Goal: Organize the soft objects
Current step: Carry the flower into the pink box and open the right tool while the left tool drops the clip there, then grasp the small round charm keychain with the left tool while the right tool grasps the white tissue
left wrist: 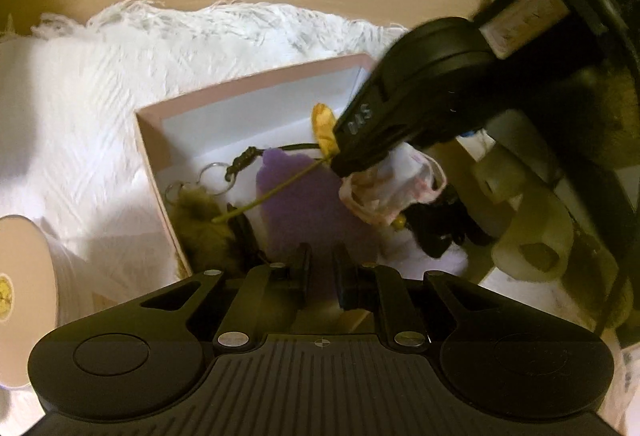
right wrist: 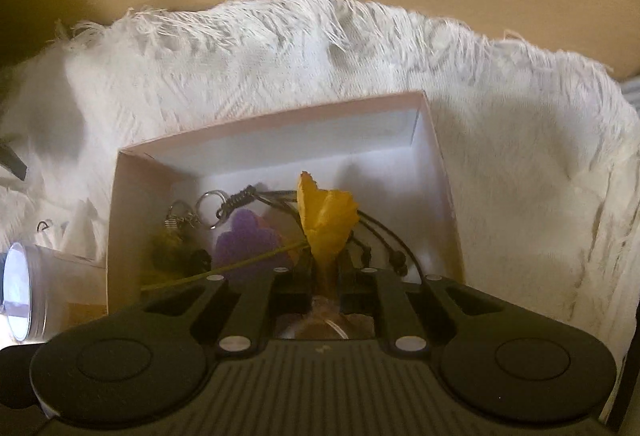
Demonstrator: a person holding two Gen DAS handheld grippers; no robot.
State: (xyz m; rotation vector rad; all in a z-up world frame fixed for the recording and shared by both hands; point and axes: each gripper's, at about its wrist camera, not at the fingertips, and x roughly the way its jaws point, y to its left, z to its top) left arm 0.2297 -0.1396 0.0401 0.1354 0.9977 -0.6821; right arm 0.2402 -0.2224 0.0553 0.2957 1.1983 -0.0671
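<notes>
The right hand-held gripper [right wrist: 325, 268] is closed on the base of a yellow fabric flower [right wrist: 326, 218]; its petals stand up just past the fingertips, and its thin green stem [right wrist: 224, 268] runs out to the left, over the things in the box. In the left wrist view this same gripper comes in from the upper right and hangs above the right part of the box, with the yellow petals at its tip and a white cloth with a pink pattern [left wrist: 394, 185] bunched just under it; I cannot tell whether the cloth is also pinched. On its black finger some raised letters [left wrist: 362, 117] are seen upside down; they are hard to read and look like "SYO". The left hand-held gripper [left wrist: 323, 268] holds nothing, its jaws only a little apart, and it hovers over the near edge of the box, just above a purple sponge [left wrist: 312, 203]. The pink cardboard box [right wrist: 276, 123] has a white inside and also contains a furry olive-brown keychain [left wrist: 204, 220] with metal rings and a dark braided cord [right wrist: 244, 197]. The box rests on a white fluffy rug [right wrist: 500, 115], and beyond the rug is a beige surface. Left of the box stands a white round container [left wrist: 24, 296] with a label too small to read.
</notes>
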